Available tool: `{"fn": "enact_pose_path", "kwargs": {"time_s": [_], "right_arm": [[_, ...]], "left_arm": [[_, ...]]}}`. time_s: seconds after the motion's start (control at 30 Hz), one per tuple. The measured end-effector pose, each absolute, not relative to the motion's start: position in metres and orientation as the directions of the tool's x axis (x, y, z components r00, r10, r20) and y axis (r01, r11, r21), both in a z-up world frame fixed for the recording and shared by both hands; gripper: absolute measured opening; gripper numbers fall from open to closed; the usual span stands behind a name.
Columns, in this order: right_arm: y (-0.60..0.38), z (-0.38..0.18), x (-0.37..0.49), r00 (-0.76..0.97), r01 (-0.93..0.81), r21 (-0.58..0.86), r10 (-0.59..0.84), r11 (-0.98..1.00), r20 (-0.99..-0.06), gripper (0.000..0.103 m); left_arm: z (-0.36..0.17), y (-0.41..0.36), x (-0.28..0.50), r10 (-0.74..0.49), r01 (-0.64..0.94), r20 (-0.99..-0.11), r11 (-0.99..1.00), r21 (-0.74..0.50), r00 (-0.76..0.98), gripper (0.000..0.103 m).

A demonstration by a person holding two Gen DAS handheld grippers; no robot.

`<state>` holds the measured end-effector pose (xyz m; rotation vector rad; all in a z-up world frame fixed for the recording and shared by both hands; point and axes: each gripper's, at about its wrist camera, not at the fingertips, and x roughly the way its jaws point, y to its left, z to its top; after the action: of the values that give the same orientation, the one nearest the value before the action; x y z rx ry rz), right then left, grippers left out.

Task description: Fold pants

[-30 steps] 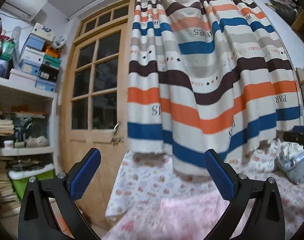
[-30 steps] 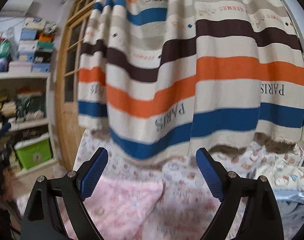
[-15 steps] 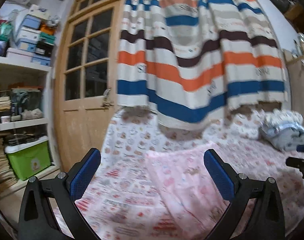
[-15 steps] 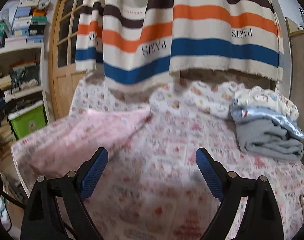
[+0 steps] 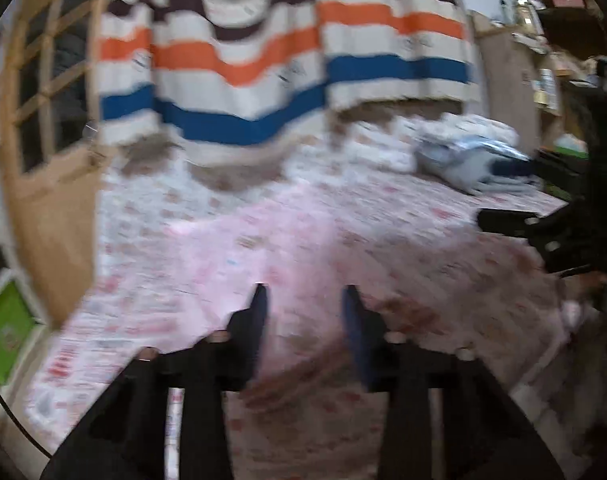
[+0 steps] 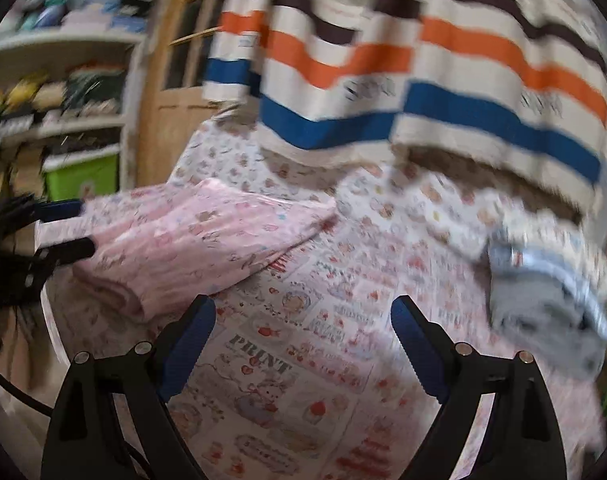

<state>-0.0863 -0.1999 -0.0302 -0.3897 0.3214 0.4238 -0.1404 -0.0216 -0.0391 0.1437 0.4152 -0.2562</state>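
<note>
The pink patterned pants (image 6: pixel 191 236) lie folded on the printed bed sheet (image 6: pixel 303 344), left of centre in the right wrist view. In the blurred left wrist view they (image 5: pixel 299 248) lie just ahead of my left gripper (image 5: pixel 303 300), whose jaws are partly closed with a gap and hold nothing. The left gripper also shows at the pants' left end in the right wrist view (image 6: pixel 63 228), its fingers either side of the fabric edge. My right gripper (image 6: pixel 303 320) is open and empty over the sheet, right of the pants. It shows at the right in the left wrist view (image 5: pixel 515 228).
A striped curtain (image 6: pixel 383 80) hangs behind the bed. A grey and blue bundle of cloth (image 6: pixel 543 280) lies at the right. A wooden door (image 5: pixel 51 160), shelves (image 6: pixel 55 120) and a green bin (image 6: pixel 83 176) stand to the left.
Both grippers have dropped toward the bed. The left jaws have narrowed from wide open to a smaller gap at the pants' edge. The right gripper stayed open.
</note>
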Motion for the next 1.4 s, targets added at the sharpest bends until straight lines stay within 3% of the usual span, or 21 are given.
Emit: {"fn": "enact_pose_path", "kwargs": {"time_s": [0.1, 0.23, 0.4, 0.5, 0.63, 0.73, 0.97, 1.2, 1.27, 1.4], "right_arm": [[-0.186, -0.035, -0.088, 0.846, -0.512, -0.412, 0.358, 0.753, -0.396, 0.075], [-0.169, -0.048, -0.087, 0.760, -0.629, -0.399, 0.418, 0.667, -0.499, 0.061], [-0.144, -0.055, -0.089, 0.707, -0.703, -0.457, 0.468, 0.545, -0.530, 0.060], [-0.130, -0.055, -0.082, 0.626, -0.779, -0.443, 0.503, 0.444, -0.596, 0.060], [-0.113, -0.061, -0.073, 0.590, -0.807, -0.488, 0.483, 0.332, -0.647, 0.047], [-0.107, -0.061, -0.068, 0.550, -0.833, -0.488, 0.493, 0.261, -0.674, 0.046], [-0.084, -0.078, -0.078, 0.520, -0.830, -0.552, 0.473, 0.081, -0.711, 0.046], [-0.075, -0.076, -0.059, 0.480, -0.868, -0.475, 0.495, 0.145, -0.724, 0.046], [-0.075, -0.074, -0.057, 0.449, -0.887, -0.436, 0.501, 0.150, -0.740, 0.035], [-0.077, -0.069, -0.045, 0.400, -0.917, -0.333, 0.519, 0.221, -0.756, 0.031]], "left_arm": [[-0.042, -0.025, -0.127, -0.310, 0.356, -0.481, 0.934, 0.005, 0.820, 0.031], [-0.053, -0.032, -0.116, -0.305, 0.366, -0.534, 0.931, 0.009, 0.789, 0.029], [-0.056, -0.032, -0.115, -0.316, 0.366, -0.532, 0.930, -0.013, 0.785, 0.027], [-0.056, -0.026, -0.111, -0.338, 0.372, -0.540, 0.927, -0.049, 0.771, 0.027], [-0.055, -0.015, -0.107, -0.398, 0.389, -0.541, 0.911, -0.137, 0.741, 0.026], [-0.055, -0.005, -0.103, -0.440, 0.393, -0.532, 0.896, -0.207, 0.723, 0.026], [-0.056, -0.003, -0.097, -0.441, 0.387, -0.535, 0.896, -0.218, 0.721, 0.025], [-0.058, 0.006, -0.090, -0.481, 0.384, -0.517, 0.877, -0.289, 0.709, 0.025], [-0.053, 0.009, -0.098, -0.516, 0.421, -0.484, 0.857, -0.298, 0.707, 0.026], [-0.034, 0.014, -0.126, -0.508, 0.466, -0.409, 0.860, -0.206, 0.758, 0.041]]}}
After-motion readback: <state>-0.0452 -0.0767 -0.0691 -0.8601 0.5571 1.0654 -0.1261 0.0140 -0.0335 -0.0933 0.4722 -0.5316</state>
